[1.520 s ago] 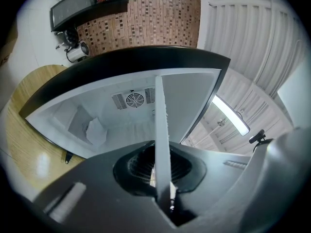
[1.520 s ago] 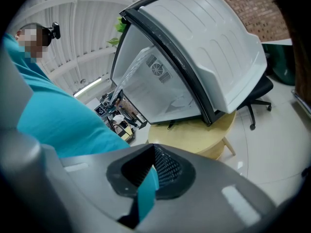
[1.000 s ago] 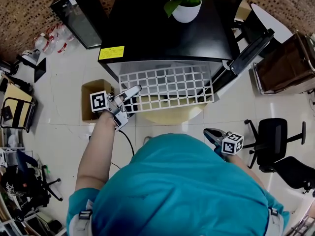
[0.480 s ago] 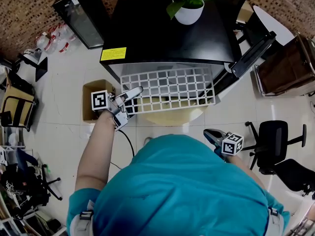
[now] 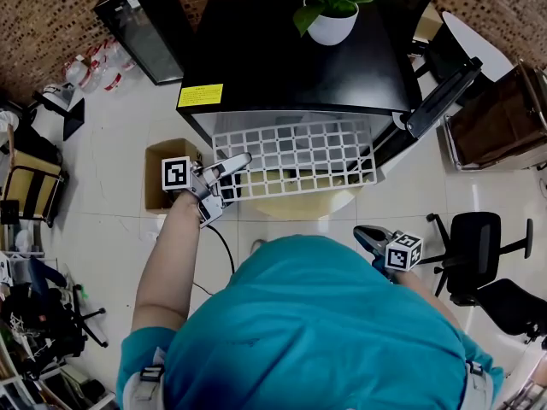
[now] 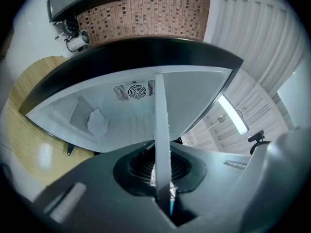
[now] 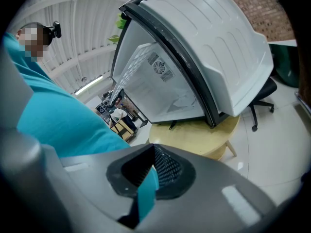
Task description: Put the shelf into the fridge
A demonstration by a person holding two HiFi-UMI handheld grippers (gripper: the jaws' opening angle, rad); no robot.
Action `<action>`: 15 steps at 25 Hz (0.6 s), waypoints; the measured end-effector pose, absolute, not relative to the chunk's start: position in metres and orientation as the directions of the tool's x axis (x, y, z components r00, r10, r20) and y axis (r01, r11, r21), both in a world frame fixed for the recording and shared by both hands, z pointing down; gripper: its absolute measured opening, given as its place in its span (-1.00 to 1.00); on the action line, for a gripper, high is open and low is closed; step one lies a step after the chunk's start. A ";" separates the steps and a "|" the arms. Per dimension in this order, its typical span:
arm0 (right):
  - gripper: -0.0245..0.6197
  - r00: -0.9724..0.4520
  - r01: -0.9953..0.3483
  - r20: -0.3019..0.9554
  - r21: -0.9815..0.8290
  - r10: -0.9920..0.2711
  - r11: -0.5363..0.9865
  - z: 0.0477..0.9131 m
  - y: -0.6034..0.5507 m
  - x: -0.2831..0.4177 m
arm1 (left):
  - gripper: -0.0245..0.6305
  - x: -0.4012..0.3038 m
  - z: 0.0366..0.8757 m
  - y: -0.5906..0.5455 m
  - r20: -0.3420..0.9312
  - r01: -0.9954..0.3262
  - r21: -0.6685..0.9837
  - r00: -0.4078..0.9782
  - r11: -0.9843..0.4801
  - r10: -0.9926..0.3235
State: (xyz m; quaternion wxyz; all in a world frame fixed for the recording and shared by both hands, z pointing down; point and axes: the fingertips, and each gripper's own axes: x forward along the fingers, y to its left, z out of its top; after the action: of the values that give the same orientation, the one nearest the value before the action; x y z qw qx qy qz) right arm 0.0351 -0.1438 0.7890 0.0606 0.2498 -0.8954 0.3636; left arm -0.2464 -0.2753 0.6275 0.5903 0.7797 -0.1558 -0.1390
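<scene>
In the head view the white lattice shelf (image 5: 295,156) lies flat, its far edge inside the open black fridge (image 5: 291,58) and the rest jutting out over a round table (image 5: 295,205). The left gripper (image 5: 241,159) is at its near left corner, the right gripper (image 5: 365,232) by the teal shirt (image 5: 316,331). The left gripper view shows the shelf (image 6: 162,120) edge-on — a thin white strip pinched between the jaws. In the right gripper view the jaws seem pressed together, holding nothing.

The shelf (image 5: 295,155) has its far edge hidden under the fridge (image 5: 291,54) top; the potted plant (image 5: 332,11) is cut off by the head view's edge.
</scene>
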 end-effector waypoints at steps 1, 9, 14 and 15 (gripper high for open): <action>-0.92 -0.869 -0.490 0.290 -0.619 -0.402 0.613 0.788 -0.144 0.035 | -0.84 -0.246 0.630 -0.275 -0.038 -0.070 0.967 0.912 -0.246 -0.409; -0.92 -0.863 -0.499 0.295 -0.619 -0.410 0.606 0.786 -0.142 0.040 | -0.84 -0.247 0.620 -0.275 -0.008 -0.100 0.962 0.920 -0.255 -0.392; -0.92 -0.865 -0.496 0.292 -0.618 -0.409 0.609 0.786 -0.140 0.038 | -0.84 -0.246 0.618 -0.274 -0.012 -0.092 0.963 0.924 -0.252 -0.382; -0.92 -0.864 -0.497 0.292 -0.618 -0.409 0.609 0.786 -0.139 0.038 | -0.84 -0.246 0.618 -0.275 -0.013 -0.094 0.961 0.925 -0.259 -0.381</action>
State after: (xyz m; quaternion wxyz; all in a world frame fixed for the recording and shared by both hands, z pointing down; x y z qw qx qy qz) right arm 0.0379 -0.1395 0.7857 0.0605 0.2532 -0.8949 0.3626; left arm -0.2461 -0.2748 0.6185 0.5895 0.7841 -0.1512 -0.1218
